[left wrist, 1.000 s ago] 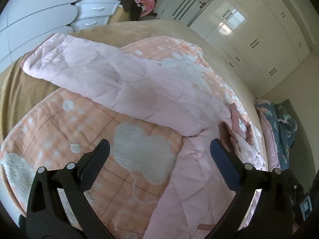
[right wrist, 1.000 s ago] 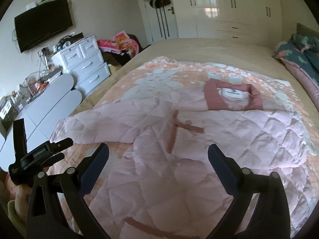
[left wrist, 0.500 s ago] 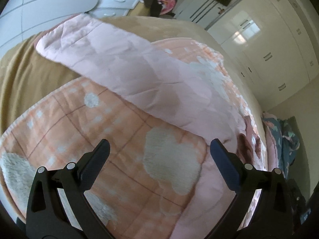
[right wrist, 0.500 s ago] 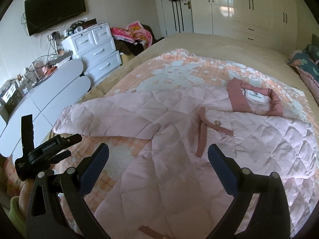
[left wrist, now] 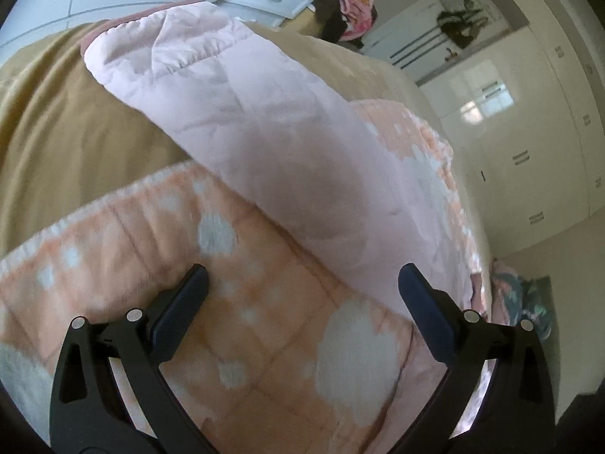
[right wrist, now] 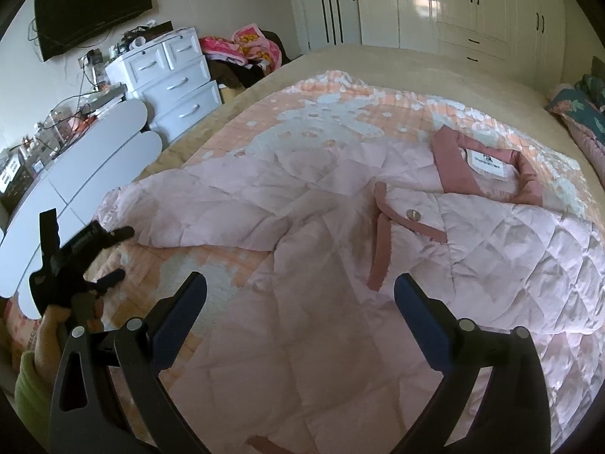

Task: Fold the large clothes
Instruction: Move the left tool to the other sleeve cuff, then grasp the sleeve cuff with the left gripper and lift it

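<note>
A large pale pink quilted jacket (right wrist: 378, 265) with a darker pink collar (right wrist: 453, 166) lies spread on the bed. Its long sleeve (left wrist: 242, 113) stretches left toward the bed's edge, cuff (left wrist: 159, 30) at the far end. My left gripper (left wrist: 302, 299) hangs open just above the blanket, short of the sleeve, nothing between its fingers. From the right wrist view the left gripper (right wrist: 113, 253) shows beside the sleeve's cuff end, held by a hand. My right gripper (right wrist: 300, 302) is open over the jacket's lower front, holding nothing.
An orange and white patterned blanket (right wrist: 321, 113) lies under the jacket on a tan bed (left wrist: 68, 121). White drawers (right wrist: 174, 79), a white rounded bench (right wrist: 83, 159) and a clothes pile (right wrist: 245, 45) stand to the left. White wardrobes (right wrist: 472, 3) line the far wall. Pillows (right wrist: 582, 113) lie right.
My left gripper has moved down and toward the sleeve's cuff end, which now looms much larger. The right gripper has pulled back a little, showing more of the jacket. Both stayed open.
</note>
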The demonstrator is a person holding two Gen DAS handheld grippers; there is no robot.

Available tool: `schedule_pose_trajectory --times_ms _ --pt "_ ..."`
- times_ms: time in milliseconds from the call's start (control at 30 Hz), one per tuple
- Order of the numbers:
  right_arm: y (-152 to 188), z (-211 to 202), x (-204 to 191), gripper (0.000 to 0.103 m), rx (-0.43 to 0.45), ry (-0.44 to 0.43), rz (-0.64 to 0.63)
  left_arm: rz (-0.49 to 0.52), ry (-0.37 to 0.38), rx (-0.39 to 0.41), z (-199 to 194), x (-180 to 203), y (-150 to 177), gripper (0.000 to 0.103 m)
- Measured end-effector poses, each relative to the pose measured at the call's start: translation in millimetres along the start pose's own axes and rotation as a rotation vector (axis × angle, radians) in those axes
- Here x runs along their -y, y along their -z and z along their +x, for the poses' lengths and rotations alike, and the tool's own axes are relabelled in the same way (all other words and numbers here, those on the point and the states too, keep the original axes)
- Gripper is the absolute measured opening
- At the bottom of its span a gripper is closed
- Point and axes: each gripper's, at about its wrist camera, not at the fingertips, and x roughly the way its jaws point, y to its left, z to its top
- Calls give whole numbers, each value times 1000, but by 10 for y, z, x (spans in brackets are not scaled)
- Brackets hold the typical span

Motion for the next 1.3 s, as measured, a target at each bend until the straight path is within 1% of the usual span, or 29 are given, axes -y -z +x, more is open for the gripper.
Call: schedule_pose_trajectory --times_ms 167,267,400,467,500,533,567,600,633,667,700,733,767,867,967,1067,1300 --pt "29 40 132 99 -12 18 25 -52 -10 49 74 -85 -291 94" --pt "43 1 242 99 -5 33 42 -97 -28 76 137 -156 -496 94" --pt "62 -85 461 99 8 59 85 -119 -82 106 188 -240 -712 94" --pt "78 -137 566 99 15 69 109 -132 -86 117 200 -312 -783 91" --pt "89 -162 603 99 20 74 118 -132 -99 131 187 -331 -812 89" --pt "109 -204 656 99 27 82 128 -131 -110 140 183 -329 -832 82" --pt "125 -234 700 99 29 86 136 -123 -131 155 161 -332 -859 72" --pt "153 -270 760 99 33 92 151 -118 -143 163 154 -339 -882 65" --pt "163 -287 793 99 35 95 160 -116 -147 174 132 -357 -905 54" --pt "185 -303 837 99 36 95 171 -116 -145 183 104 -371 -926 45" --pt "198 -309 872 99 33 97 178 -112 -141 192 82 -366 -933 39" --pt "208 -314 901 99 32 102 182 -99 -139 209 37 -354 -936 27" --pt "216 -323 921 99 33 105 184 -89 -138 221 14 -330 -941 21" --pt "218 -366 975 99 42 107 198 -65 -103 245 -122 -266 -930 17" --pt "229 -416 1013 99 51 104 206 -19 -73 273 -288 -119 -912 15" --pt "242 -467 1026 99 55 99 211 1 -34 292 -393 7 -939 13" --pt "206 -727 1087 99 109 87 231 94 39 335 -731 437 -921 12"
